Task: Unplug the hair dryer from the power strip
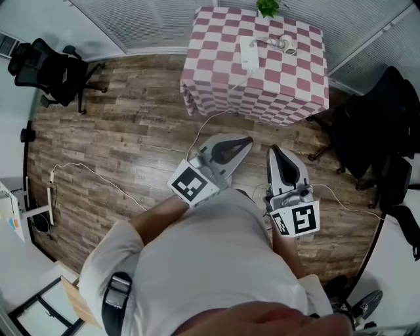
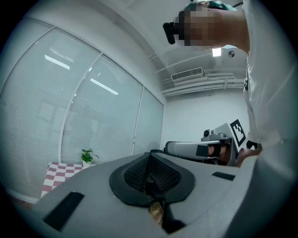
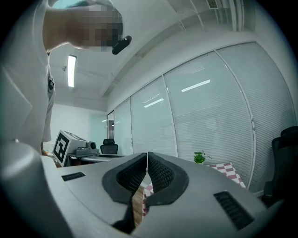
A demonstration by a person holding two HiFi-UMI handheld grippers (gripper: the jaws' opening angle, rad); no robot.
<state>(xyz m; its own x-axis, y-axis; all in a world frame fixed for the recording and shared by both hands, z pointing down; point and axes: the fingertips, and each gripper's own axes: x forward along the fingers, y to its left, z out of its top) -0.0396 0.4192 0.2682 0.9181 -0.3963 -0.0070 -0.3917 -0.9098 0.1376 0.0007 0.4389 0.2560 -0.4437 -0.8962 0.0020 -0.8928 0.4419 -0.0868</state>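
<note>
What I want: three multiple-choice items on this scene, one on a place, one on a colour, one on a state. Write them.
1. The plant stands: A on the floor; B on the table's far edge; C on a chair.
2. The tablecloth is: A plain green; B blue-striped; C pink-and-white checked.
3. The left claw and right claw are: A shut, empty; B wide open; C gripping a plug.
1 B, it tops the table; 2 C, checks show; 3 A, jaws meet, nothing between.
</note>
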